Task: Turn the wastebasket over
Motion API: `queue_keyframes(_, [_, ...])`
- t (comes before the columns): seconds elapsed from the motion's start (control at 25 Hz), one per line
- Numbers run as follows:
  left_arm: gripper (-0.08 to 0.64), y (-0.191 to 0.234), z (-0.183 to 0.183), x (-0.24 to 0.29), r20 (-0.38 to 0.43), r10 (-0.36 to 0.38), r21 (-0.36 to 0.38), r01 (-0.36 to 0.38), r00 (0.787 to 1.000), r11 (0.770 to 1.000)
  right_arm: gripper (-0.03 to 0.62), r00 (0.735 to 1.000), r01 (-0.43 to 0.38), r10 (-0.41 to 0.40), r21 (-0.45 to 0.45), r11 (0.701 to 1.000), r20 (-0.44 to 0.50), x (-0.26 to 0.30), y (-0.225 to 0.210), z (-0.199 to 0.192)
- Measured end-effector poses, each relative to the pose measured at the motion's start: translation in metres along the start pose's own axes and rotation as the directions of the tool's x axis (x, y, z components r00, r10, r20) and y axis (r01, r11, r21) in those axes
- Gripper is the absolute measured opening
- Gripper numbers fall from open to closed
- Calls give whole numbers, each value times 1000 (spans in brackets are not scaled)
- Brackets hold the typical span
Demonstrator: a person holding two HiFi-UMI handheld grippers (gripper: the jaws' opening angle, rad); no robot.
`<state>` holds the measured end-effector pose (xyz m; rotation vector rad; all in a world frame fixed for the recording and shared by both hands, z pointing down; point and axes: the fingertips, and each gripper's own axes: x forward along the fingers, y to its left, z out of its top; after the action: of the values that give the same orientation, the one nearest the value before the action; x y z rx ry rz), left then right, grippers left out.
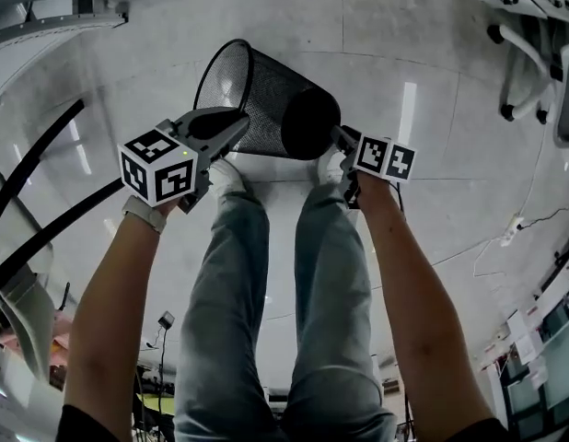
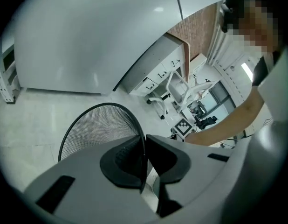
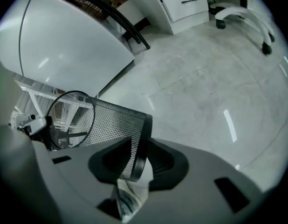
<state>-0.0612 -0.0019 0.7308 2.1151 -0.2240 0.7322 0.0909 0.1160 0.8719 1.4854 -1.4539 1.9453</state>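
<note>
A black wire-mesh wastebasket (image 1: 266, 95) hangs tilted on its side above the floor, in front of the person's shoes. Its open mouth faces up and left, and its dark solid base (image 1: 310, 122) points toward the right hand. My left gripper (image 1: 231, 125) is shut on the thin wire rim of the mouth; in the left gripper view the rim (image 2: 145, 143) runs straight between the two pads. My right gripper (image 1: 338, 138) is shut on the edge of the base, and in the right gripper view the mesh wall (image 3: 111, 118) and base rim sit pinched between its jaws.
The person's legs and white shoes (image 1: 227, 175) are directly below the basket. A white office chair (image 1: 533, 72) stands at the right and a cable (image 1: 533, 219) lies on the floor. A drawer cabinet (image 3: 181, 1) and a curved white panel (image 3: 65, 45) border the polished floor.
</note>
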Motion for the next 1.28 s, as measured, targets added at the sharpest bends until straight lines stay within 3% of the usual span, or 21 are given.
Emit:
queue_keyframes(0.12, [46,-14,2,17,12,84,-20,-83,996,996,114,1000,30,-30,-11,999,7,-11,-14,11])
queue_keyframes(0.32, [46,-45,7,52,29,151,-122,-147,988,982,114,1000,-16,16,9,1000,-8,-31,-20,14])
queue_keyframes(0.64, [42,-78,21,92,-41,246,-78,-248,968,965,109,1000,-16,15,91,996,22,-68,-71,19])
queue_keyframes(0.72, [38,-79,26,91,-62,271,-39,-274,960,961,109,999,-17,14,99,995,29,-78,-78,18])
queue_keyframes(0.84, [38,-75,41,84,-90,319,93,-311,943,946,109,999,-21,18,100,995,27,-86,-81,19])
queue_keyframes(1.08, [38,-43,70,82,-123,448,352,-383,885,854,109,998,-46,42,83,995,47,-83,-72,34])
queue_keyframes(1.2, [38,-36,64,95,-155,469,416,-374,869,829,109,997,-60,57,74,995,48,-80,-67,34])
queue_keyframes(1.28, [38,-38,59,105,-166,454,419,-354,875,836,109,996,-72,68,74,995,51,-80,-63,34])
